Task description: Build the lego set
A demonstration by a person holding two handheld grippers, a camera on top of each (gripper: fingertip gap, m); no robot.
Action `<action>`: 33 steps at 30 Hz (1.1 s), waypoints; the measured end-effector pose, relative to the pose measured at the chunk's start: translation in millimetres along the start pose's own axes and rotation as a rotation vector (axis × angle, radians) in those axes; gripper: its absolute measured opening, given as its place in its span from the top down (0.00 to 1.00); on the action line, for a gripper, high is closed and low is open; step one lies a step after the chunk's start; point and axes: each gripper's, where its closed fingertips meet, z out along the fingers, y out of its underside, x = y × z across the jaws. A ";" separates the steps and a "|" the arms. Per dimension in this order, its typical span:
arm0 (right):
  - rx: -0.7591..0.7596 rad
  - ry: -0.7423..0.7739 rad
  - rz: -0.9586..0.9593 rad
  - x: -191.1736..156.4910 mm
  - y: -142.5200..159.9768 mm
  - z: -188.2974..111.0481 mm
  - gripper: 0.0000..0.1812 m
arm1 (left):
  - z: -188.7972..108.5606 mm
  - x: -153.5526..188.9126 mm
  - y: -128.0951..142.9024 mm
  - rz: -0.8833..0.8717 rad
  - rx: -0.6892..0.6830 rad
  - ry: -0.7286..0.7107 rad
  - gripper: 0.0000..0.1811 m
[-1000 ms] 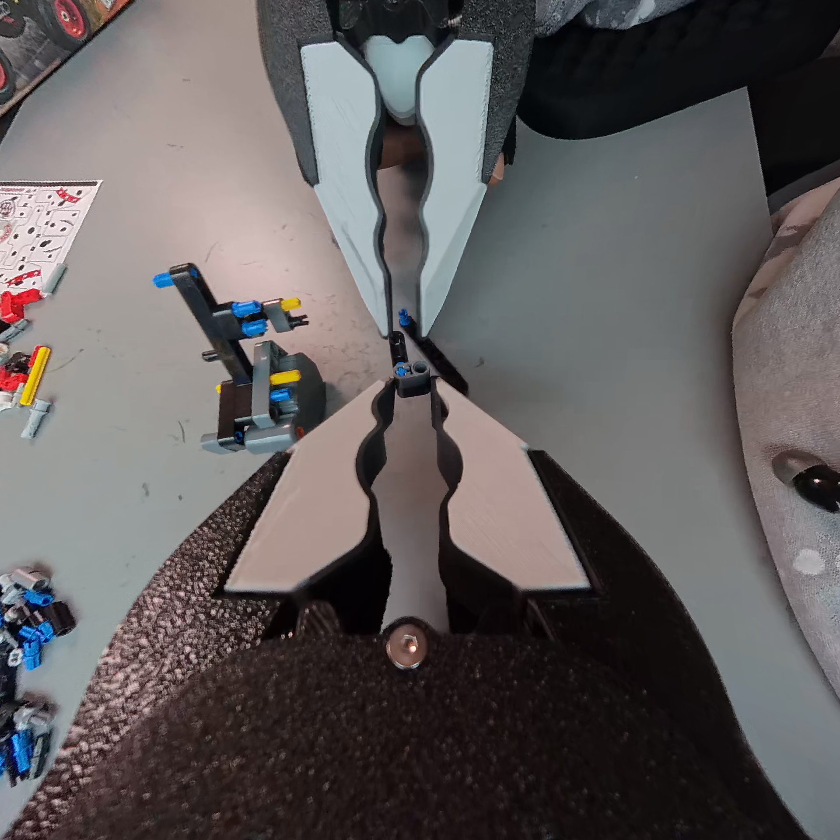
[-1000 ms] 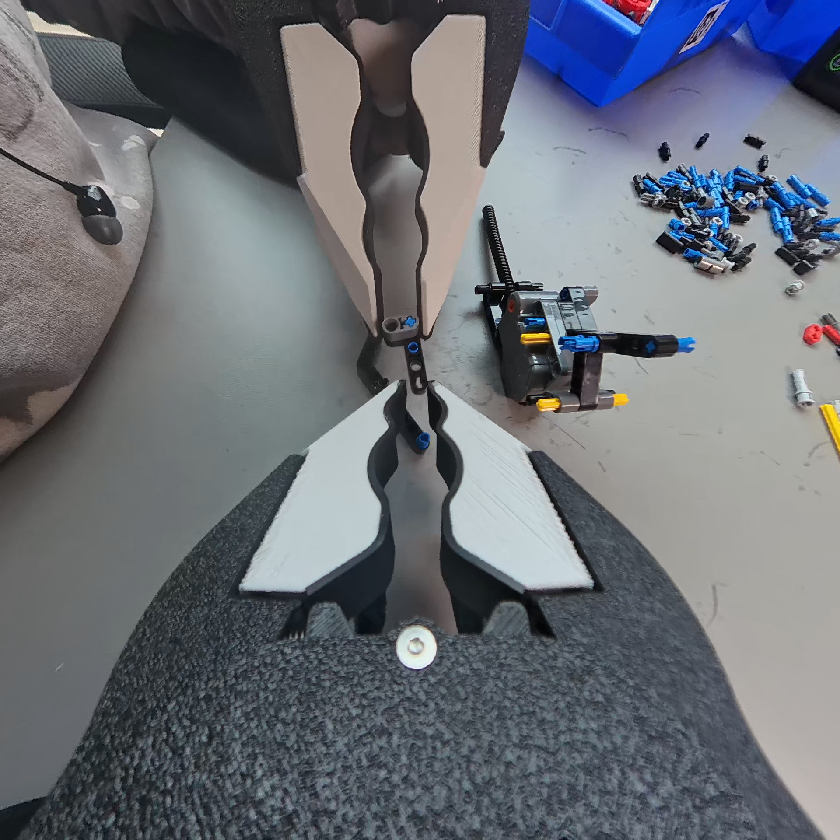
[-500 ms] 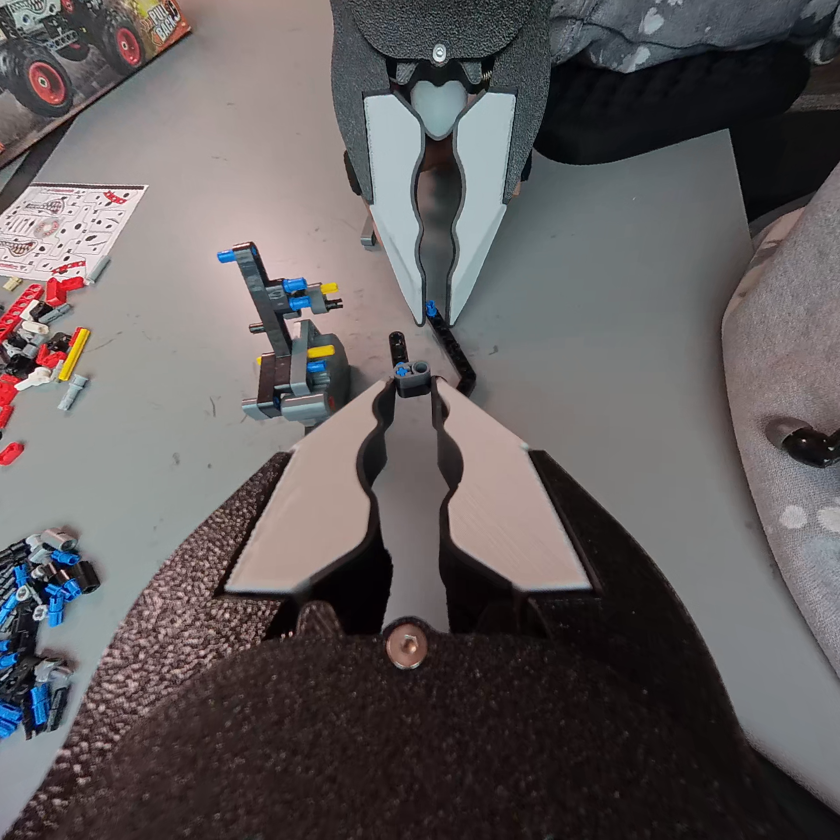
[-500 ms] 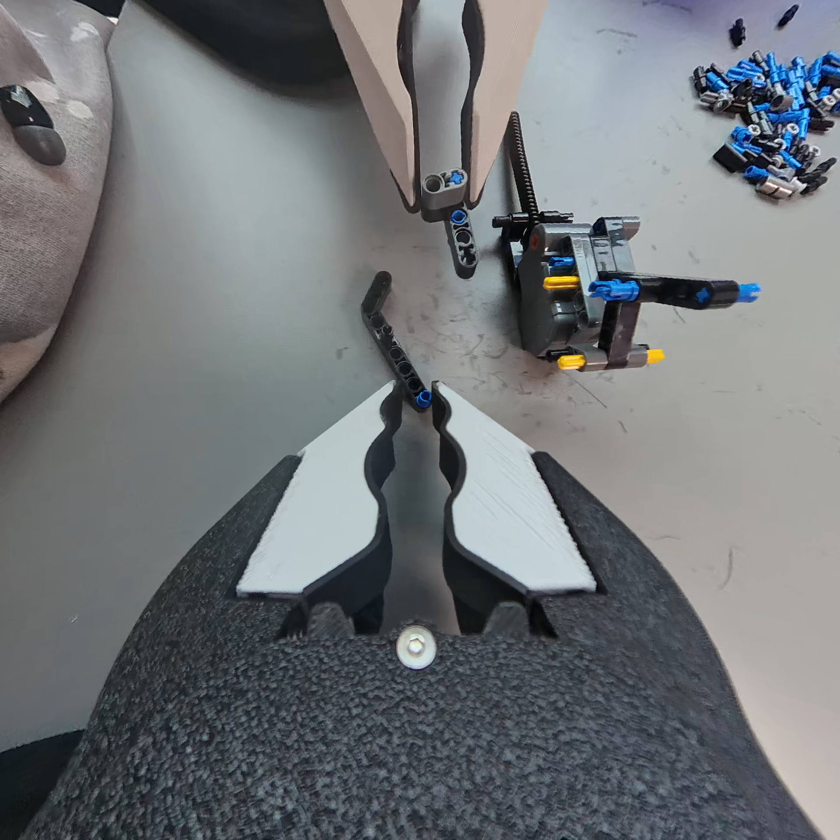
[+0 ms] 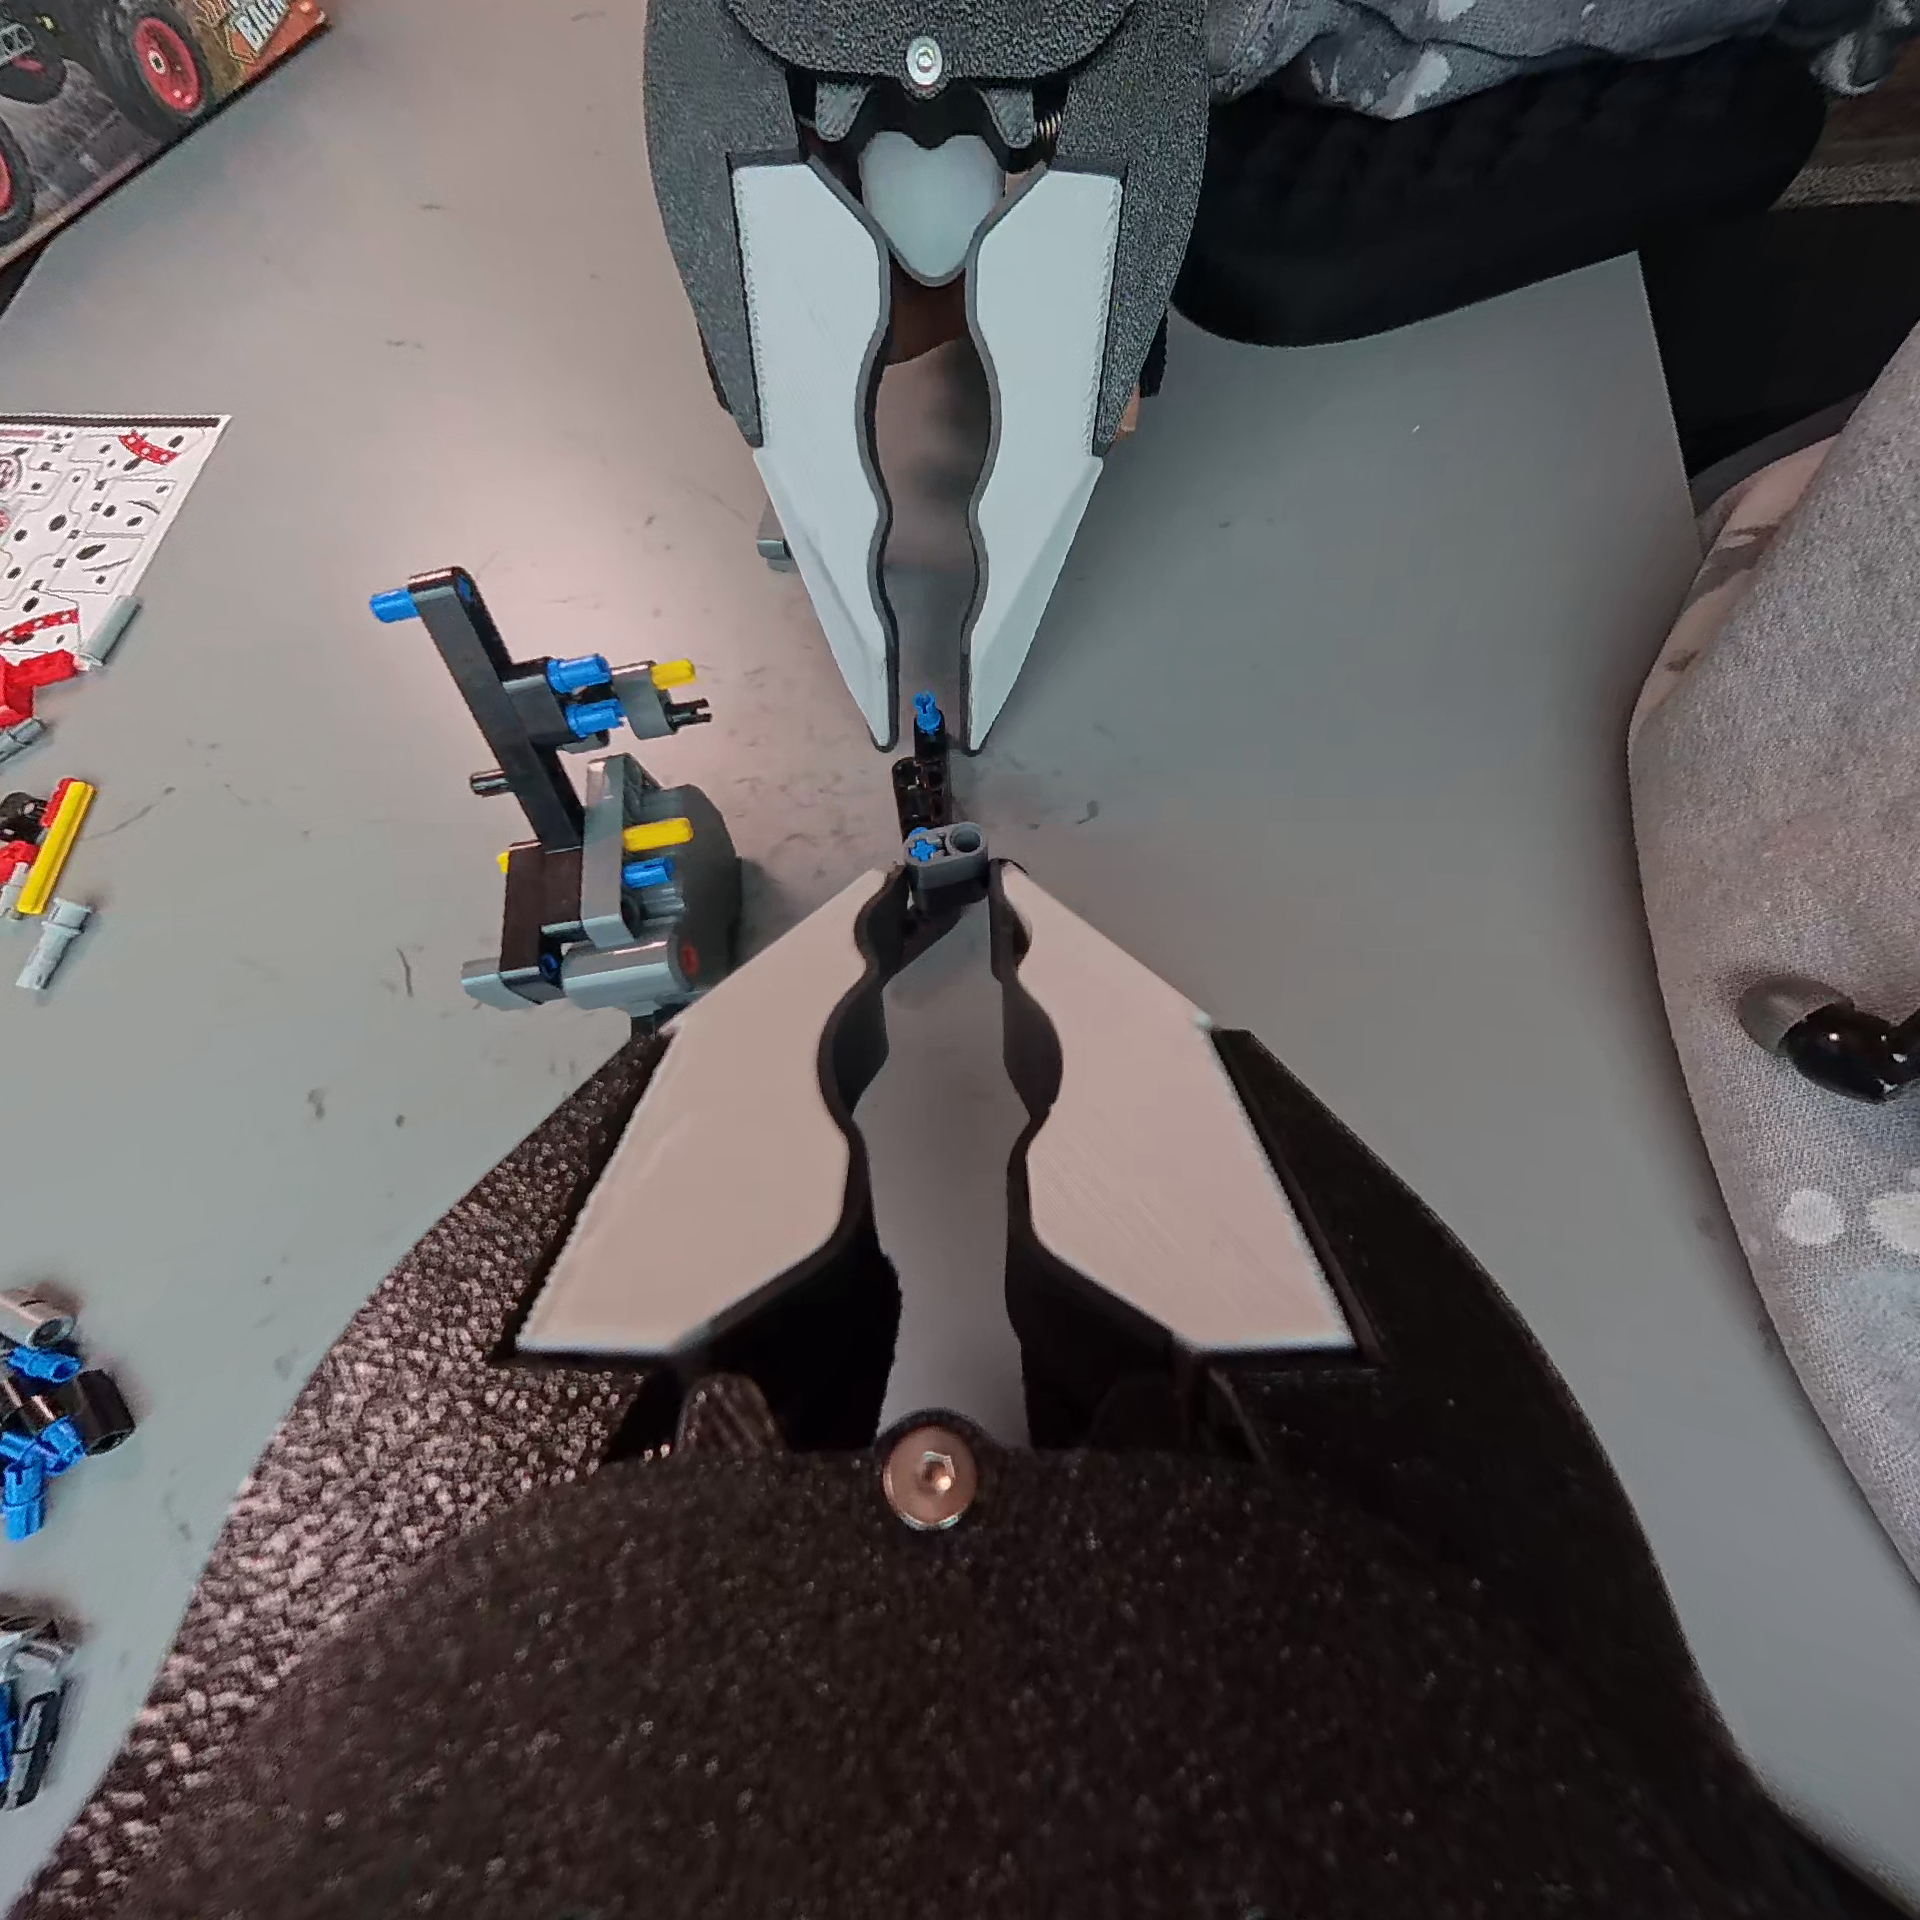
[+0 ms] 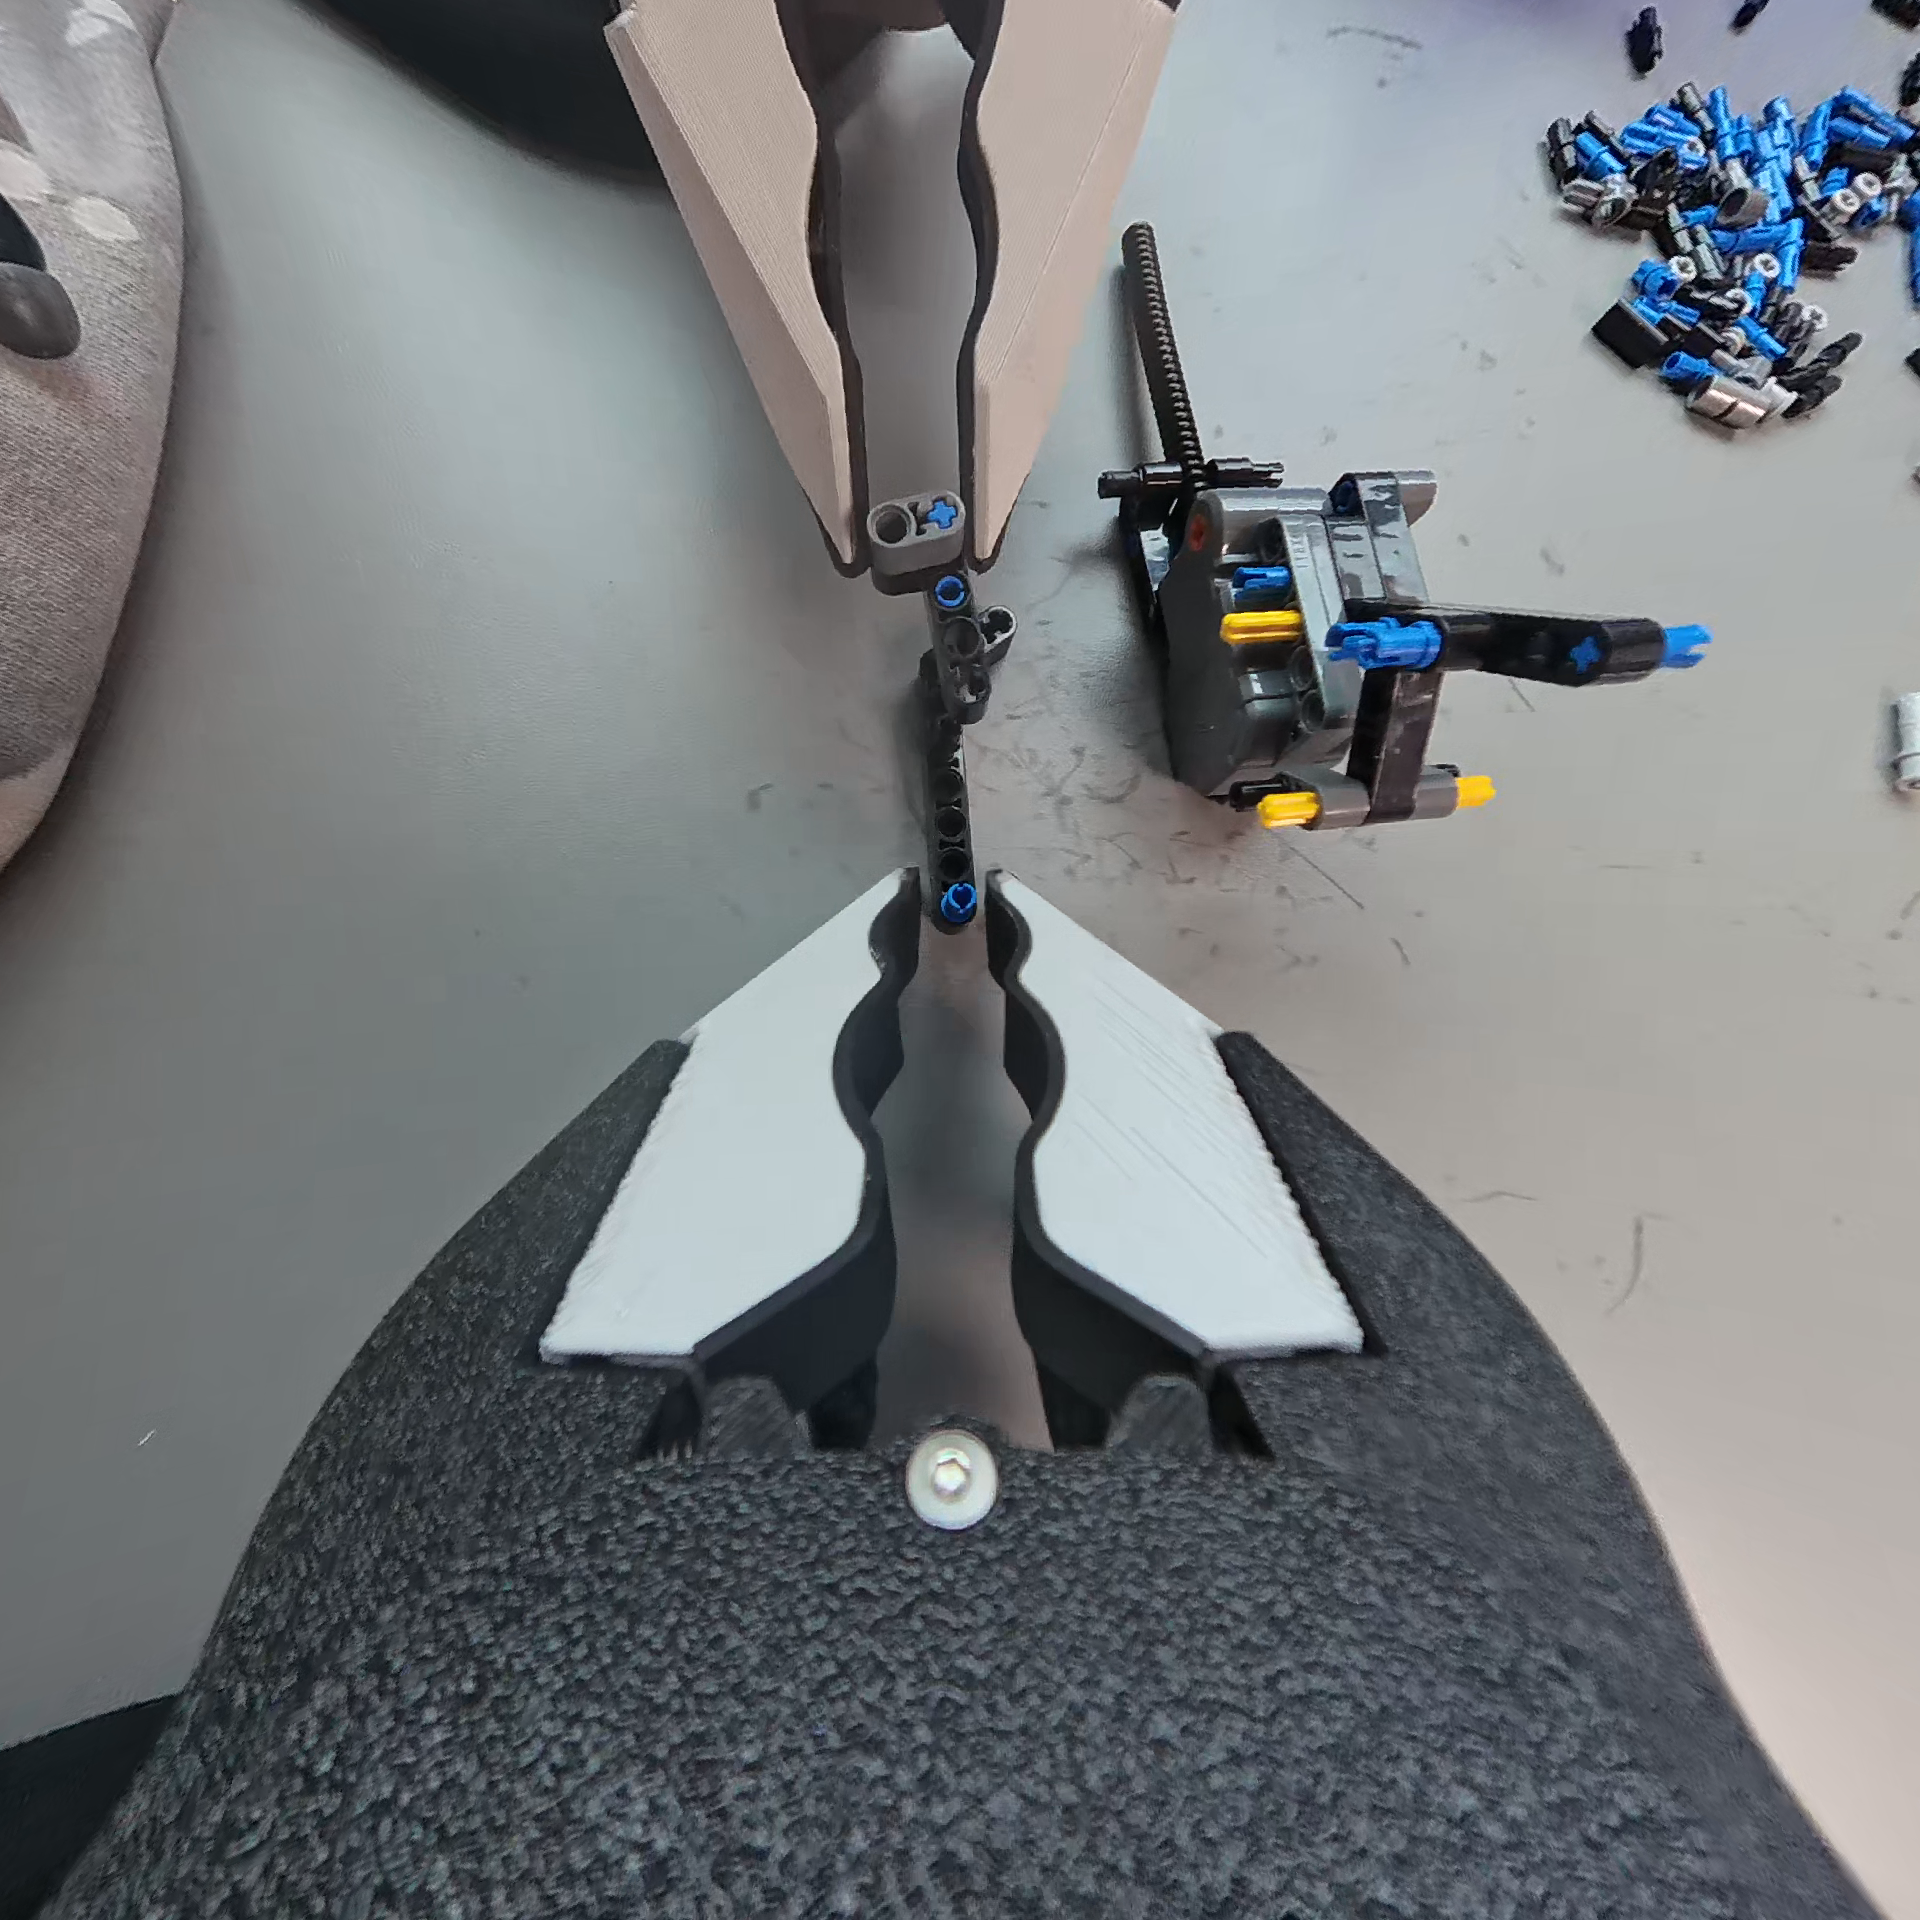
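Left gripper, narrowed to a thin gap, clamped on a small grey connector with a blue pin set in one of its two holes. Same grey connector seen from the opposite side in the right wrist view, pinched between the tips of the beige fingers, a short dark beam hanging below it toward the table.

Right gripper, likewise nearly closed, gripping the blue-pinned end of a long black beam. Far end of that beam meeting the short dark beam just beneath the connector; whether actually joined or only touching, impossible to tell. In the left wrist view, right gripper facing head-on, tips pinching the black beam from above, blue pin sticking up between them.

Both tools tip to tip over the grey table, held pieces just above it or grazing it.

To one side, near the tips, the partly built lego assembly: grey block, black upright beam, blue and yellow pins. Same assembly in the right wrist view, a black ribbed rod running out behind it.

Farther out, pile of blue and black pins at the table's edge. Sticker sheet, yellow axle and red parts at the left margin. Corner of the set's box beyond. Grey fabric along the right edge.
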 end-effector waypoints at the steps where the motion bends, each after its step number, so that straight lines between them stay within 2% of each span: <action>1: 0.011 0.007 -0.001 1.0 -1.6 -1.0 0.91 | -0.1 0.4 -0.7 -0.001 0.004 0.002 0.91; 4: 0.097 0.028 0.008 5.6 -16.9 -7.7 0.83 | -2.3 2.5 -7.5 0.005 0.043 0.011 0.91; 7: 0.238 0.016 0.015 3.3 -42.4 -17.1 0.83 | -7.7 8.3 -22.8 0.001 0.131 0.046 0.91; 12: 0.386 -0.053 0.005 -11.0 -68.4 -26.6 0.96 | -21.4 12.1 -46.0 0.001 0.278 0.070 0.91; 17: 0.518 -0.074 0.036 -11.6 -84.8 -38.6 0.96 | -33.7 10.0 -59.0 -0.041 0.380 0.088 0.91; 21: 0.476 -0.041 0.046 -3.4 -78.4 -37.5 0.96 | -34.1 2.5 -55.2 -0.064 0.370 0.062 0.92; 25: 0.370 0.024 -0.003 1.0 -65.3 -29.8 0.96 | -31.1 0.3 -51.1 -0.099 0.350 0.067 0.88; 33: 0.338 0.052 -0.034 -0.3 -66.3 -26.7 0.96 | -24.3 0.0 -48.4 -0.083 0.306 0.046 0.91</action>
